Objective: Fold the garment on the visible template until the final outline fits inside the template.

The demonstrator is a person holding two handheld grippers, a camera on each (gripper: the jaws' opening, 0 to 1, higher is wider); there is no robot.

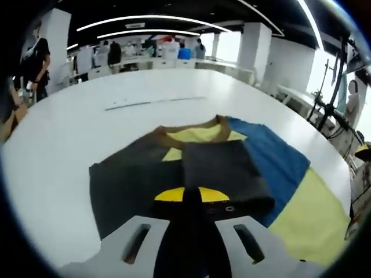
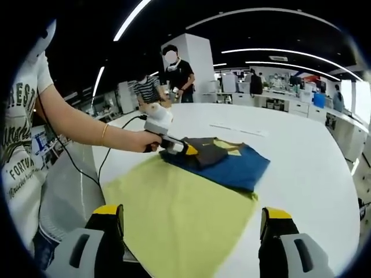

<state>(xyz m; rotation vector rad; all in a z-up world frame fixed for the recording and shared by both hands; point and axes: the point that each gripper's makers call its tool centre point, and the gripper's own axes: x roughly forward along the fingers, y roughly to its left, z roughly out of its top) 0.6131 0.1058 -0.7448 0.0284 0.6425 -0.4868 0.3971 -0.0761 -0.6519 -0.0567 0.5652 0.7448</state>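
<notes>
Left gripper [image 1: 191, 200] jaws closed on dark fold of garment [image 1: 226, 171]; blue and yellow panels show. Yellow template [image 1: 310, 217] beneath, on white table [image 1: 87, 127].

The person's white T-shirt [image 2: 23, 145] bears partly cut-off dark lettering: "RES" near the top; "FORT" lower down; the rest is unreadable.

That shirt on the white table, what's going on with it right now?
A person is folding a dark grey and blue shirt with a tan collar lying on a yellow-green template sheet on the white table. The left gripper is shut on the shirt's dark folded part. The right gripper hangs open, short of the shirt.
</notes>
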